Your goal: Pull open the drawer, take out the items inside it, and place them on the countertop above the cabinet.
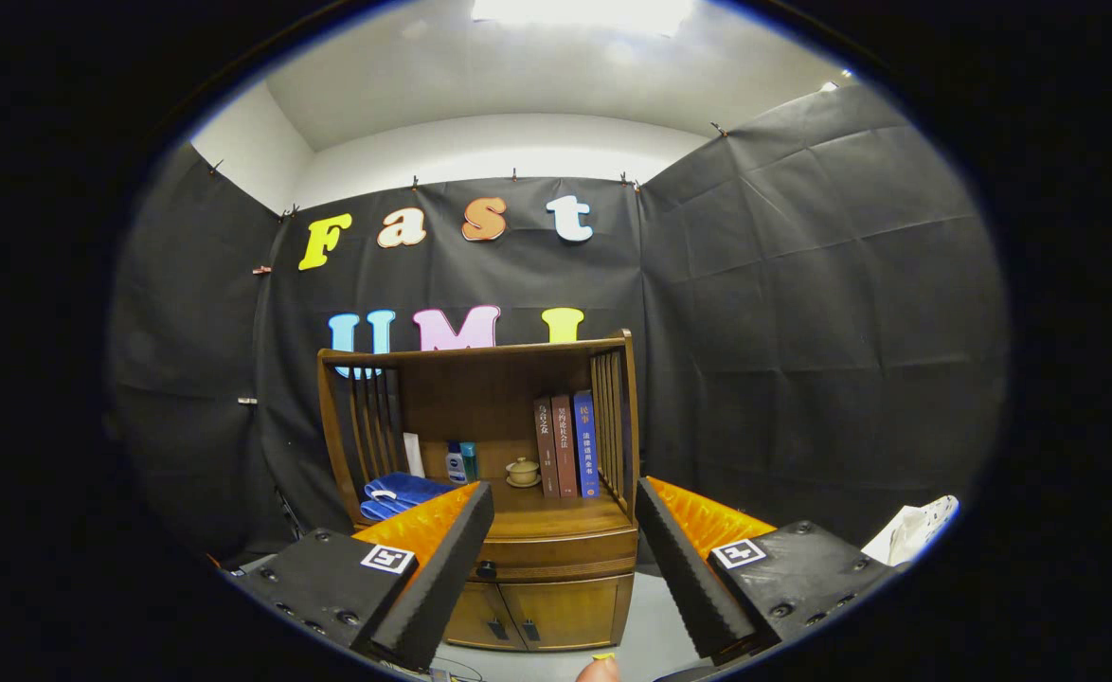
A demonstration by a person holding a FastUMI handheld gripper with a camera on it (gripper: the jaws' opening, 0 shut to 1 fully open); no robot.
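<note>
The tongs (561,559) gape wide, gripping nothing. Dead ahead at 12 o'clock, framed between the fingers, stands the wooden cabinet (490,455), its drawer (556,549) closed, knob (486,569) beside the left finger.

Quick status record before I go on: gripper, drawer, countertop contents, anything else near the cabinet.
hand-held gripper: open, fingers spread, holding nothing, well short of the cabinet
drawer: shut, dark knob seen between the fingers
countertop: folded blue towel, two small bottles, lidded cup on saucer, three upright books
lower doors: shut
task progress: drawer not yet pulled open
</note>
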